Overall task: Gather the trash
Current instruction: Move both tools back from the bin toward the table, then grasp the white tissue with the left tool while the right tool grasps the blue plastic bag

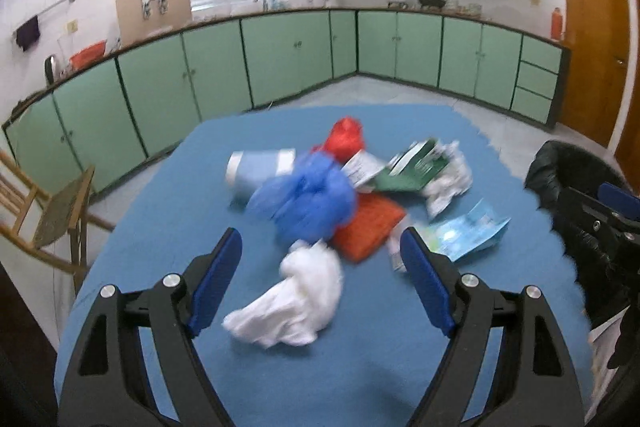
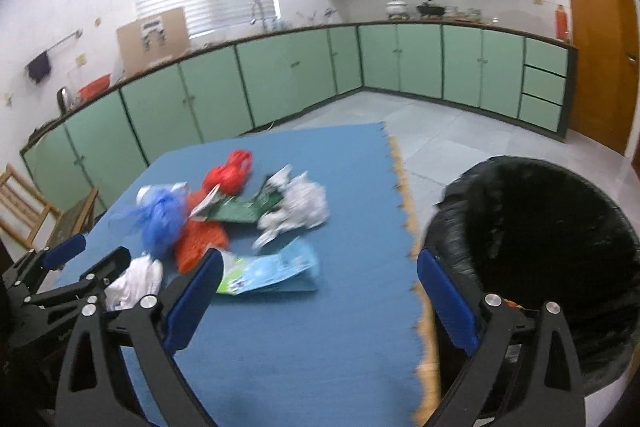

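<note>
Trash lies piled on a blue mat (image 1: 168,211): a white crumpled wad (image 1: 296,301), a blue mesh bag (image 1: 310,195), a red bag (image 1: 346,137), an orange net piece (image 1: 370,225), a green carton (image 1: 412,169), crumpled white paper (image 1: 448,181), a light blue packet (image 1: 466,233) and a pale blue cup (image 1: 256,173). My left gripper (image 1: 320,239) is open, and the white wad lies on the mat between its fingers, untouched. My right gripper (image 2: 320,261) is open and empty above the mat's right edge (image 2: 412,227), beside the black-lined bin (image 2: 540,247). The blur hides fine detail.
The bin stands off the table's right side, and the right gripper (image 1: 600,207) shows in front of it in the left wrist view. A wooden chair (image 1: 48,211) stands at the left. Green cabinets (image 1: 288,51) line the far walls, and a wooden door (image 1: 592,59) is at the right.
</note>
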`<state>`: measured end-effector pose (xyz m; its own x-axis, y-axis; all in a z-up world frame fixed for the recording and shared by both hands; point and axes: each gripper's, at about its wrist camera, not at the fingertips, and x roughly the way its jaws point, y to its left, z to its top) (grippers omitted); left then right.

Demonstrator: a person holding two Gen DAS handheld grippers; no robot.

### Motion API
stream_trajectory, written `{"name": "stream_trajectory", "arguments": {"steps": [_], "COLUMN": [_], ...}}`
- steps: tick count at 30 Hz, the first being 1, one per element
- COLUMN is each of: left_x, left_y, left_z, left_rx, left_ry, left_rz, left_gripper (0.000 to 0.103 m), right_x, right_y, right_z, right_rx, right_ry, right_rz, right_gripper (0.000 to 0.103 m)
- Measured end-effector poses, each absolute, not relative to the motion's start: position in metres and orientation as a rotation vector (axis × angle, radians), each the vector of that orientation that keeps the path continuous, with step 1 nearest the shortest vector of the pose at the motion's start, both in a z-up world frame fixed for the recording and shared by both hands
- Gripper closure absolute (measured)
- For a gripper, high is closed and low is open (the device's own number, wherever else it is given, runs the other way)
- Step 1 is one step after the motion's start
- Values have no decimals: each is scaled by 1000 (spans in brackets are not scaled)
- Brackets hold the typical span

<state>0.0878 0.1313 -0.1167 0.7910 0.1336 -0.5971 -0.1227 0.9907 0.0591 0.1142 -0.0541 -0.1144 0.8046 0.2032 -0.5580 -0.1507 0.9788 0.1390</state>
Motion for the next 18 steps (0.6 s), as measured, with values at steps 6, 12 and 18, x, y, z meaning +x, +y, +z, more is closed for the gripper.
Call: {"name": "stream_trajectory", "arguments": {"steps": [6, 12, 18], "left_x": [94, 101, 110], "left_y": [149, 155, 158], "left_z": [-141, -159, -171], "left_rx": [-14, -46, -65], "left_ry": [718, 776, 832], "left_rz": [135, 145, 150], "left_gripper": [24, 24, 46], "right_x": [120, 124, 129], "right_y": [-36, -34, -32], "right_z": [-125, -134, -135], "right_rx": [66, 44, 33], "right_ry": [642, 678, 680], "right_rz": [195, 191, 194], "right_gripper": [8, 8, 8]}}
